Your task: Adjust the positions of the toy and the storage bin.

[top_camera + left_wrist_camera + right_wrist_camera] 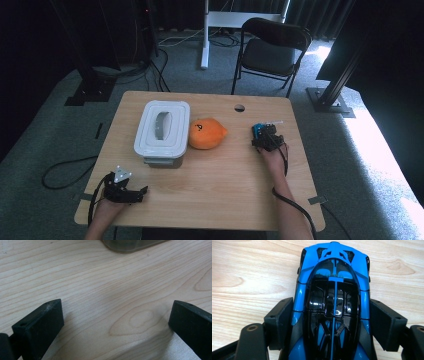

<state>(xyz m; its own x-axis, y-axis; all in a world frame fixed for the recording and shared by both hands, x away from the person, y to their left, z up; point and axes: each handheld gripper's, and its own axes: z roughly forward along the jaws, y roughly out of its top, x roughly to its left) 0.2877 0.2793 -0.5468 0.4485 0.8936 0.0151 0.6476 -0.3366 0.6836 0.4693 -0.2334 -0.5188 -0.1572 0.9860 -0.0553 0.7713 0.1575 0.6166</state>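
The glossy blue and black toy sports car (333,305) sits between the two black jaws of the right tool (332,322), its roof facing that tool's camera and one end pointing away from it over the pale wood-grain counter (242,270). Both pads lie against the car's blue flanks, one on each side, so the right tool is pinching the car across its width. In the high view the car (259,131) lies toward the right side of the counter (210,195), just ahead of the right tool (268,140) and the hand behind it.

Going left to right in the high view: the left tool (131,192) rests near the counter's near-left corner, with its grey three-cornered plate on top and its cable trailing off the edge. Ahead of it and slightly right stands a white rectangular plastic container with a handled lid (162,131). Just right of that box lies a rounded orange plush toy (206,133), touching or nearly touching it. The car and right tool follow, well apart from the plush.

In the left gripper view the left tool (116,322) has its jaws spread wide over bare wood, nothing between them; the container's lower edge (130,246) shows ahead of it.
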